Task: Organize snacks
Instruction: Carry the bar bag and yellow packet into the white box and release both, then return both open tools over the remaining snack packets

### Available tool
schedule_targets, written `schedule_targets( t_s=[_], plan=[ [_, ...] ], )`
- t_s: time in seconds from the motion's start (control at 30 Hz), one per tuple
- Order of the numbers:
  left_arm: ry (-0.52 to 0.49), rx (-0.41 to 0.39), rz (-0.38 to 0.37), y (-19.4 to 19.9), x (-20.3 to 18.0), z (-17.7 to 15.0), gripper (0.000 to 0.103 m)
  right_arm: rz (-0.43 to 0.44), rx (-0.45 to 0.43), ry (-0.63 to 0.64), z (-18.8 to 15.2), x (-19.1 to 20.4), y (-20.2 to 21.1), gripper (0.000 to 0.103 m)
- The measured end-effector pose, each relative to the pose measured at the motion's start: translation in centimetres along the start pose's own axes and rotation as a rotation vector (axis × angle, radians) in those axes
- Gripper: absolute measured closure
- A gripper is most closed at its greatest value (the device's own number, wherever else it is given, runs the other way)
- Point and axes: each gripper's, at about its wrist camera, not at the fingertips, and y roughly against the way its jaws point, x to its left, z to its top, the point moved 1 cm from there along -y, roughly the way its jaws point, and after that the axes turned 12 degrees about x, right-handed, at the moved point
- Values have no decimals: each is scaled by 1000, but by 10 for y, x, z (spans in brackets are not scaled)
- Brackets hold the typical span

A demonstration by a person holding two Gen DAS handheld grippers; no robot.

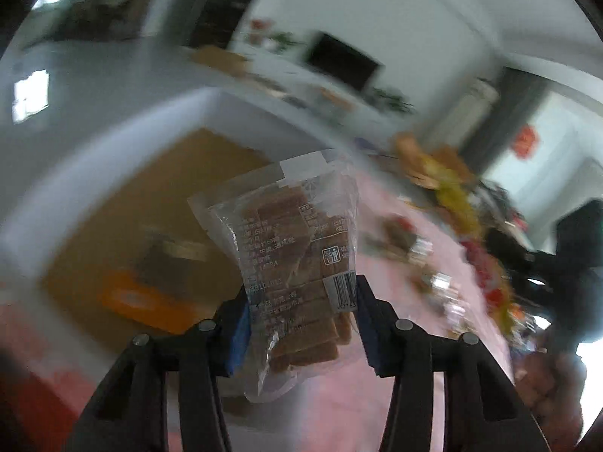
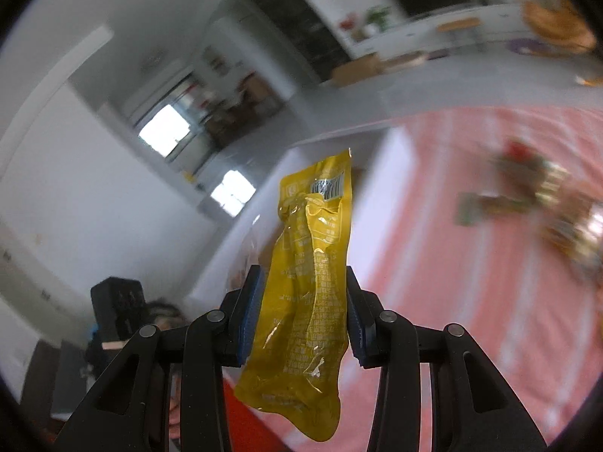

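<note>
Left tongs (image 1: 299, 314) pinching clear snack bag (image 1: 290, 263), right tongs (image 2: 303, 310) pinching yellow packet (image 2: 309, 286), above pink tablecloth (image 2: 471, 301).

A pink striped cloth (image 2: 471, 263) covers the surface. On it sits an open white-walled box (image 1: 124, 143) with a brown floor, holding an orange packet (image 1: 147, 301) and a darker item too blurred to tell. A blurred heap of mixed snack packets (image 1: 452, 196) lies along the cloth's far side, with a few loose packets (image 2: 527, 192) nearer.
</note>
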Motion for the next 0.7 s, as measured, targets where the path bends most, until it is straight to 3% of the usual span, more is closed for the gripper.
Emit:
schedule_targets(
  t_s=[0.13, 0.17, 0.2, 0.27, 0.37, 0.47, 0.57, 0.6, 0.7],
  plan=[
    [127, 28, 114, -2, 64, 11, 39, 23, 81, 60, 20, 44, -71, 51],
    [150, 28, 132, 0, 77, 13, 36, 36, 95, 58, 22, 48, -84, 29],
    [159, 21, 149, 3, 83, 12, 33, 47, 115, 53, 24, 52, -98, 22],
    [154, -9, 164, 10, 86, 10, 23, 16, 136, 50, 24, 54, -113, 22],
    [114, -57, 155, 17, 68, 4, 22, -37, 87, 82, 15, 43, -103, 22],
    [17, -77, 90, 15, 27, -7, 20, -194, 39, 117, -6, 14, -84, 22],
    [-70, -67, -5, -1, -24, -19, 7, -424, 24, 113, -45, -37, -67, 22],
    [-98, -55, -37, -5, -41, -22, 3, -481, 30, 100, -55, -53, -62, 22],
    [-186, 7, -128, -25, -93, -36, 2, -629, 53, 12, -101, -117, -34, 22]
  ],
)
